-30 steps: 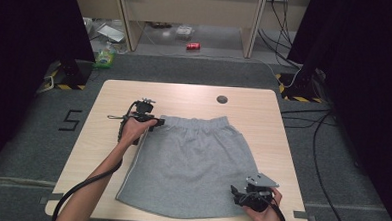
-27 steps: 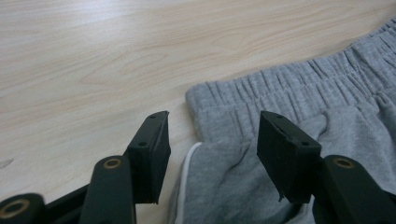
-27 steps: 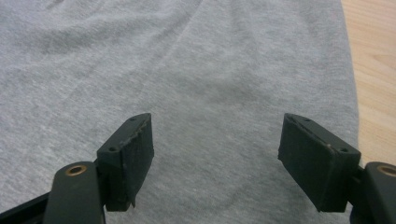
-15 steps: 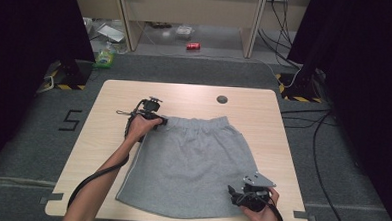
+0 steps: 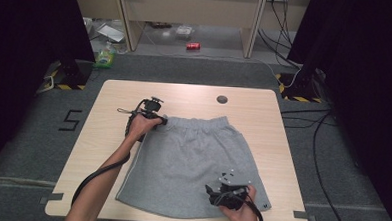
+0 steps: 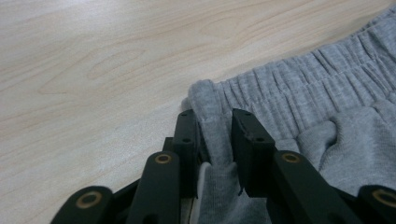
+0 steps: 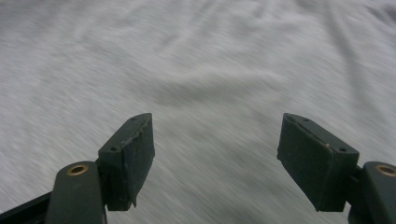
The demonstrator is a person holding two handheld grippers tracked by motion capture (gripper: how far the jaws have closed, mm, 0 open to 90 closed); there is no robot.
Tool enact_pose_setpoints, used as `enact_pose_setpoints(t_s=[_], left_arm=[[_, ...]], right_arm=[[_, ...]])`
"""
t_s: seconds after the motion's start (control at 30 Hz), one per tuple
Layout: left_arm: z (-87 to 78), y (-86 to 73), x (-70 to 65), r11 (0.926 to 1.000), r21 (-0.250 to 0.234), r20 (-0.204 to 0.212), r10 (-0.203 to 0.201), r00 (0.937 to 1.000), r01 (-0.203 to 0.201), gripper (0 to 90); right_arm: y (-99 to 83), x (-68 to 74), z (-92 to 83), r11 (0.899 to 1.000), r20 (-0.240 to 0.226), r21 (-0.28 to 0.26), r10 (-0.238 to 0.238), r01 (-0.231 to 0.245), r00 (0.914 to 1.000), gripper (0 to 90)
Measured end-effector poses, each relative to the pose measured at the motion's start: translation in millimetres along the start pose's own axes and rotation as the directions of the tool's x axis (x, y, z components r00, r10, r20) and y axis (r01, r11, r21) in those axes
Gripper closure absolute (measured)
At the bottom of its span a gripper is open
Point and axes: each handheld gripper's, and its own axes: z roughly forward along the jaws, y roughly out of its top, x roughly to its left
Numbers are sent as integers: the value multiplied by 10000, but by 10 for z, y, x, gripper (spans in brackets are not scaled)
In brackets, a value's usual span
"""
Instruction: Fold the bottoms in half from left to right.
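Lab/studio: black curtains (image 5: 32, 28), hazard-taped stand bases (image 5: 297, 90), floor cables (image 5: 322, 146).

A pale wooden table (image 5: 107, 151) carried grey shorts (image 5: 191, 165) spread flat, waistband corner lying between the left gripper's (image 6: 215, 133) jaws, cloth beneath the right gripper's (image 7: 217, 154) parted jaws

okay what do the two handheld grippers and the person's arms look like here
Both the left gripper and the right gripper are black, with flat blocky jaw pads and brass-coloured pivot pins. A black cable trails from each. The right one carries a grey three-cornered plate on top. The forearms are bare, no sleeves visible.
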Motion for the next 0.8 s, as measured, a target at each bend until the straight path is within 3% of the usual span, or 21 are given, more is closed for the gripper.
enact_pose_setpoints(t_s=[0.07,0.13,0.37,0.4,0.73,0.8], left_arm=[[1,-1,-2,10000,-16,13,26,10000,-26,735],[1,1,-8,9999,-9,-18,167,9999,-167,739],[2,-18,-8,9996,-161,-20,232,9997,-233,742],[2,-19,-7,9996,-170,-13,235,9997,-235,742],[-5,-40,-56,9984,-278,-318,487,9983,-496,760],[-8,-44,-60,9980,-297,-359,547,9979,-558,764]], right_arm=[[24,37,25,10000,-87,-3,-83,83,9999,275],[127,195,139,9993,-463,-62,-359,357,9983,279],[274,439,316,9973,-1007,-181,-722,707,9923,284],[315,513,358,9954,-1139,-215,-955,936,9889,284],[490,813,521,9906,-1716,-440,-1355,1298,9758,295],[561,951,578,9895,-1944,-481,-1432,1363,9704,300]])
